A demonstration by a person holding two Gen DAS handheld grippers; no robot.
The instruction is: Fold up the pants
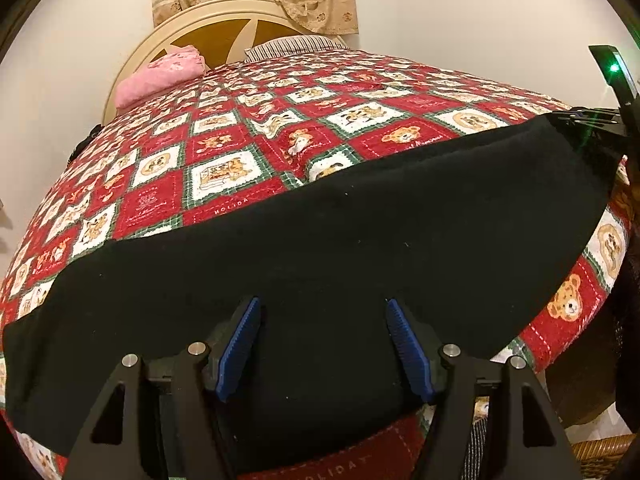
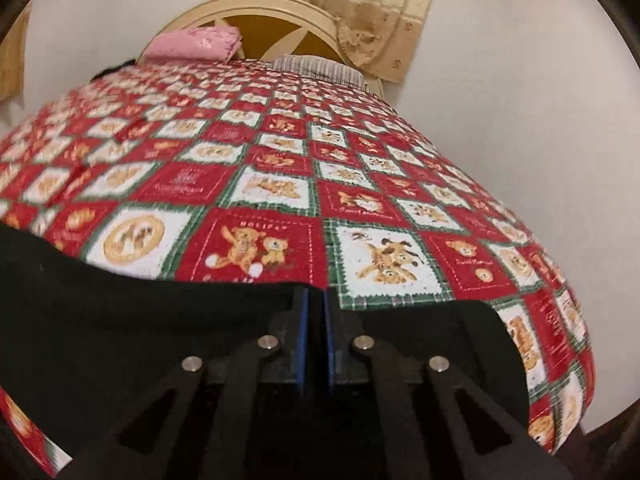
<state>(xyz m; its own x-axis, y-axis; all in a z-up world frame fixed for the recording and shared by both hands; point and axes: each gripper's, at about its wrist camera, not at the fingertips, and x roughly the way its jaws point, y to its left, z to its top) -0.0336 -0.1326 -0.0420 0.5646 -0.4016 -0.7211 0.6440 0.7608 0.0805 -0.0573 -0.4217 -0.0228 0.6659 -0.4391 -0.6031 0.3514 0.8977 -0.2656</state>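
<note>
Black pants (image 1: 320, 232) lie flat across the near edge of the bed as one long band running left to right. My left gripper (image 1: 322, 312) is open, its blue pads spread over the middle of the pants near the front edge, holding nothing. My right gripper (image 2: 316, 300) is shut on the far edge of the pants (image 2: 120, 320) at their right end; it also shows at the right edge of the left wrist view (image 1: 584, 118), at the pants' far right corner.
The bed carries a red, white and green teddy-bear quilt (image 1: 224, 152). A pink folded cloth (image 1: 160, 76) and a striped pillow (image 1: 296, 46) lie at the headboard (image 1: 224, 16). A wicker basket (image 1: 600, 452) stands by the bed's right front corner. Walls surround the bed.
</note>
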